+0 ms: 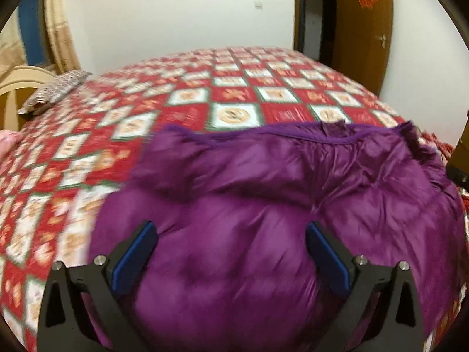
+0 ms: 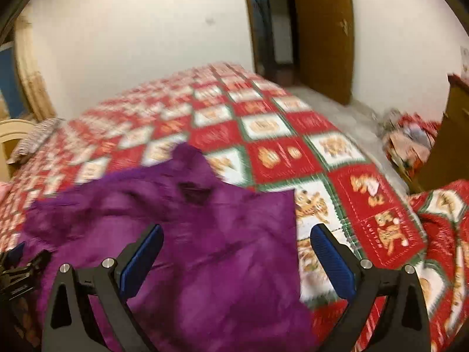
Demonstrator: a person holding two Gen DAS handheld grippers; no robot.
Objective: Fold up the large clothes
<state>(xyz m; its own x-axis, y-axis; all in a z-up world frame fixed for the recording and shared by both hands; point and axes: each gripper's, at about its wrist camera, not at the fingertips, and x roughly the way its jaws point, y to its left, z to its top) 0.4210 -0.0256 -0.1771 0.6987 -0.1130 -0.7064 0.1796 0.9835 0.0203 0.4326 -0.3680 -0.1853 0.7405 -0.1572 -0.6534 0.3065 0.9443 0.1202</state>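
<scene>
A shiny purple padded jacket [image 1: 263,205] lies spread on a bed with a red, white and green patterned cover [image 1: 146,111]. My left gripper [image 1: 231,234] hovers over the jacket's near part, open, with nothing between its blue pads [image 1: 134,255]. In the right wrist view the same jacket [image 2: 190,234] fills the lower left, its straight right edge near the middle. My right gripper [image 2: 236,240] is open above that edge, its left pad over purple cloth and its right pad [image 2: 332,261] over the bed cover [image 2: 293,152]. The left gripper's black frame [image 2: 17,272] shows at the far left.
A striped pillow [image 1: 55,91] lies by a cream headboard [image 1: 20,85] at the far left. A wooden door [image 2: 322,35] stands open behind the bed. Bags [image 2: 410,143] and brown furniture [image 2: 451,135] stand on the floor at the right.
</scene>
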